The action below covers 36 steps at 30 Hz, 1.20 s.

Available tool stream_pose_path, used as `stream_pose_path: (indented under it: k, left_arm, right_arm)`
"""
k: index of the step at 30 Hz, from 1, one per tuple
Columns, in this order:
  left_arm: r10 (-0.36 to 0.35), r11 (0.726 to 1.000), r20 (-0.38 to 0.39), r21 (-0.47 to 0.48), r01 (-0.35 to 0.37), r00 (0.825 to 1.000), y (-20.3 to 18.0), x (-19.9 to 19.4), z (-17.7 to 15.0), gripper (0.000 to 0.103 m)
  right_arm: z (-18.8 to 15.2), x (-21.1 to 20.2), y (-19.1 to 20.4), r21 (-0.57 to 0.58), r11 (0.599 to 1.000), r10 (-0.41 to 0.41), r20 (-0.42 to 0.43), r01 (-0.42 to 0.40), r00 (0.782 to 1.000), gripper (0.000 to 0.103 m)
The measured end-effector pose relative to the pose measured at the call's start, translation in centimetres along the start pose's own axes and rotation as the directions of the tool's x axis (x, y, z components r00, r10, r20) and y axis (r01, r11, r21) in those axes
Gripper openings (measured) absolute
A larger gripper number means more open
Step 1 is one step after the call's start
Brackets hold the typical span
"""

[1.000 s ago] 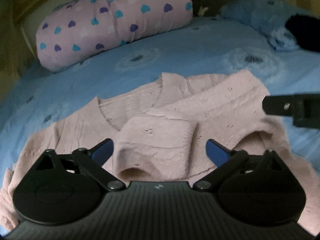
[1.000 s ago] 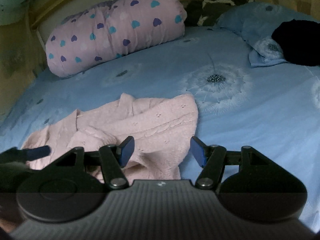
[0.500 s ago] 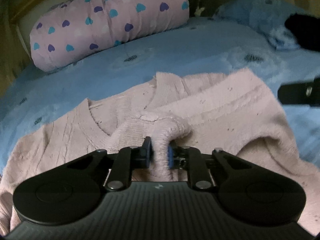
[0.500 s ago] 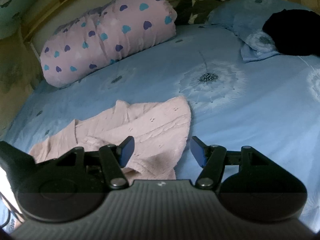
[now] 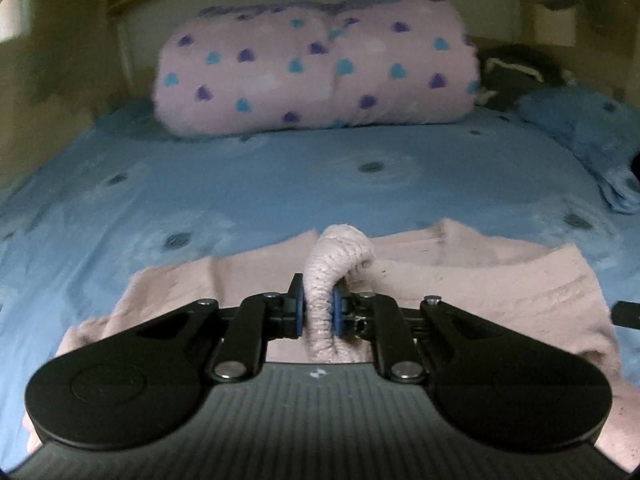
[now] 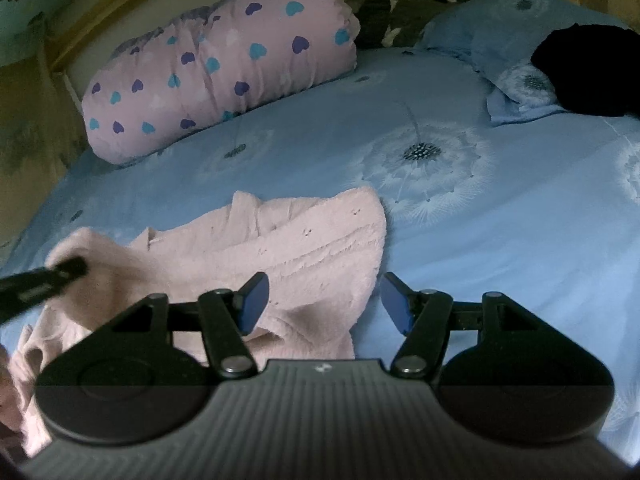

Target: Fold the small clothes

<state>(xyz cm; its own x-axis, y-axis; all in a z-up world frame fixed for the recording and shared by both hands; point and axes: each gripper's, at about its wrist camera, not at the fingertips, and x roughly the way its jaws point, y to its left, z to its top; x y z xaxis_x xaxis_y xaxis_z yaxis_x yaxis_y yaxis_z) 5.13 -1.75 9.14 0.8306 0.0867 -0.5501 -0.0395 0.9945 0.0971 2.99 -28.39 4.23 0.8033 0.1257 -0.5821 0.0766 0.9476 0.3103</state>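
Fingers [image 5: 296, 307] of the left gripper [image 5: 316, 310] closing, clenched on a raised fold of the pink sweater [image 5: 460, 280]. Sweater spread on the blue bed [image 5: 280, 176], below the heart-print pillow [image 5: 316, 72]. Right gripper [image 6: 322, 300] released, fingers apart over the sweater's edge, nothing between them.

Fuzzy knit sweater [image 5: 460, 276]; smooth cotton bedsheet [image 5: 240, 184]

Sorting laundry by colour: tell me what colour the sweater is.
Pale pink sweater, clearest in the right wrist view.
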Motion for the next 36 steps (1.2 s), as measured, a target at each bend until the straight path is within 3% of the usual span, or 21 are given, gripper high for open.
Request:
stream_pose_path:
  k: [8,12,14,19,22,28,30,34,36]
  left_arm:
    - [0.104,0.991,-0.1,-0.078,-0.112,0.99,5.2,2.7,-3.1,0.016]
    - [0.089,0.993,-0.159,-0.065,-0.101,0.983,6.3,4.2,-4.4,0.018]
    - [0.099,0.993,-0.15,-0.046,-0.107,0.984,6.5,4.0,-4.7,0.024]
    - [0.129,0.991,-0.106,-0.019,-0.132,0.986,7.3,2.9,-4.3,0.06]
    - [0.116,0.993,-0.076,-0.026,-0.119,0.99,8.1,1.9,-3.8,0.068]
    - [0.039,0.999,-0.054,-0.023,-0.04,0.998,8.2,0.4,-3.8,0.068]
    - [0.029,1.0,-0.075,-0.004,-0.029,0.997,7.6,0.9,-4.1,0.064]
    - [0.086,0.995,-0.126,0.06,-0.079,0.988,6.4,3.0,-5.4,0.038]
    - [0.156,0.986,-0.138,0.079,-0.146,0.978,6.6,3.9,-6.0,0.035]
  right_arm:
    - [-0.8,1.0,1.1,-0.073,0.997,-0.008,-0.047,0.005,0.999,0.064]
    - [-1.4,2.2,1.6,-0.122,0.992,-0.034,-0.111,0.02,0.993,0.064]
    - [-1.8,2.8,1.8,-0.149,0.988,-0.051,-0.138,0.031,0.989,0.064]
    - [-2.2,3.2,2.2,-0.172,0.985,-0.056,-0.156,0.029,0.986,0.064]
    - [-2.2,3.1,2.2,-0.176,0.984,-0.057,-0.154,0.03,0.986,0.064]
    - [-2.0,2.7,2.2,-0.164,0.986,-0.059,-0.13,0.038,0.99,0.064]
    - [-1.9,2.5,2.2,-0.161,0.986,-0.055,-0.116,0.036,0.992,0.064]
    - [-1.9,2.7,2.0,-0.156,0.987,-0.067,-0.119,0.048,0.991,0.064]
    - [-1.9,2.9,1.9,-0.152,0.987,-0.071,-0.125,0.051,0.99,0.064]
